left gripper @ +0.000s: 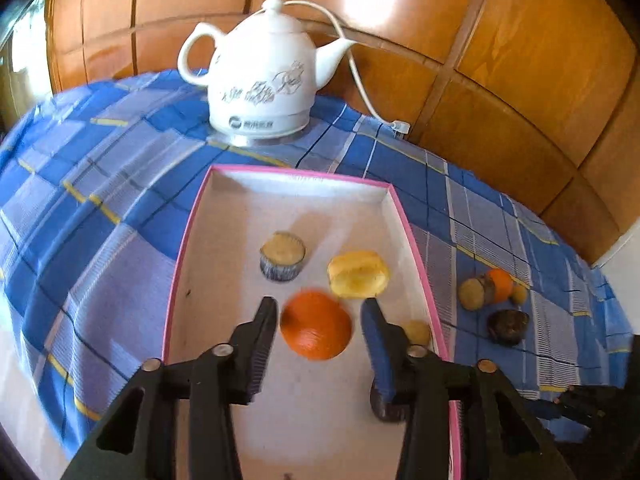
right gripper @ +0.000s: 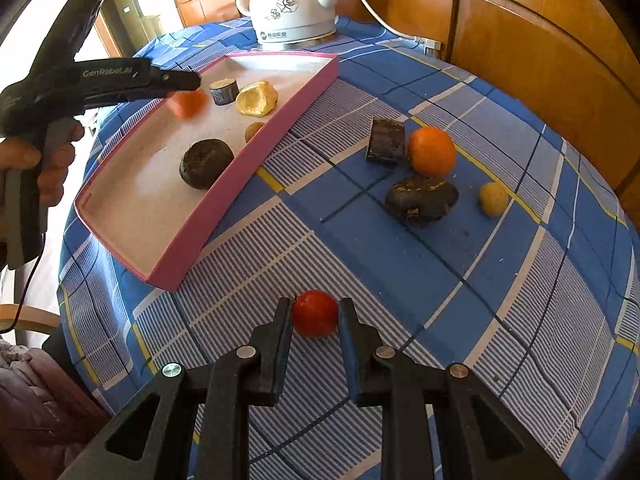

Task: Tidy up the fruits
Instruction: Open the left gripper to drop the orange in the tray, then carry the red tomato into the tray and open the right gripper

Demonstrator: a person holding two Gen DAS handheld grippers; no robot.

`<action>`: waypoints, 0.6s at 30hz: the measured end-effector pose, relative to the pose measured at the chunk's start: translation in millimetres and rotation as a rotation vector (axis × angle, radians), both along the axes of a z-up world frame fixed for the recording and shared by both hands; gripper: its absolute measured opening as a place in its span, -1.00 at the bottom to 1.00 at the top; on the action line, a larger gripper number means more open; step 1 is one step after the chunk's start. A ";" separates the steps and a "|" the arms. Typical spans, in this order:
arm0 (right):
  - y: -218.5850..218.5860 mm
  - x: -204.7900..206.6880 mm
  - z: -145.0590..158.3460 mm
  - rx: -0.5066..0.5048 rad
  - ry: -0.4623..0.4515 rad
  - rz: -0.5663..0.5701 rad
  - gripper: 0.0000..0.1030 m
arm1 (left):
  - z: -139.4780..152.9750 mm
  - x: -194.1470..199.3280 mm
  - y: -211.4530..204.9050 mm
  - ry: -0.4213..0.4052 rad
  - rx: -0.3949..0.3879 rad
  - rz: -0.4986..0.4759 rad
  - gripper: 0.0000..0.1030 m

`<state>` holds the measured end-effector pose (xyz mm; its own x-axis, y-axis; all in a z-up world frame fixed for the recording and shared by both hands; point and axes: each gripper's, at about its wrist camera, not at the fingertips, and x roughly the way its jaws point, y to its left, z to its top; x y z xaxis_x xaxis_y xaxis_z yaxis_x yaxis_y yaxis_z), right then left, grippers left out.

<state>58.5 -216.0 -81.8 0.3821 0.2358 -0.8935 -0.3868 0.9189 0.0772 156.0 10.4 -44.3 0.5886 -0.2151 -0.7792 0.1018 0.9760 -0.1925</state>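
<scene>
Your left gripper [left gripper: 318, 306] hangs over the pink-rimmed tray [left gripper: 404, 216] with its jaws parted and clear of the blurred orange [left gripper: 316, 326] between them; the pads press nothing, so the fruit reads as let go, dropping or rolling on the tray floor. Draw the jaws straight up and back so a finger does not nudge it into the yellow fruit [left gripper: 358, 274] just beyond. Your right gripper [right gripper: 314, 312] is clenched on a small red fruit [right gripper: 315, 313] above the checked cloth [right gripper: 440, 280]. Carry it level to the tray's open near end and release low.

The orange's blur leaves it unclear whether it has settled. The left gripper's right finger hides most of a dark item behind it. The tray's near edge is cut off in the left view, and the loose pieces near the second orange [right gripper: 433, 151] are too rough to name.
</scene>
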 end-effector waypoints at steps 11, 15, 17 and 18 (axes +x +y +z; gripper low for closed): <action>0.6 1.1 0.0 0.005 0.000 -0.006 -0.56 | 17.9 -39.0 -0.2 -0.069 0.078 0.071 0.39; 0.3 0.1 0.0 0.008 -0.003 -0.012 -0.56 | 21.0 -58.9 4.0 -0.079 0.070 0.083 0.49; 0.8 -0.7 0.3 0.005 -0.009 -0.013 -0.56 | 23.3 -68.8 3.2 -0.096 0.094 0.074 0.52; 1.1 -1.3 0.4 0.003 -0.012 -0.013 -0.56 | 24.4 -72.7 3.3 -0.104 0.102 0.071 0.54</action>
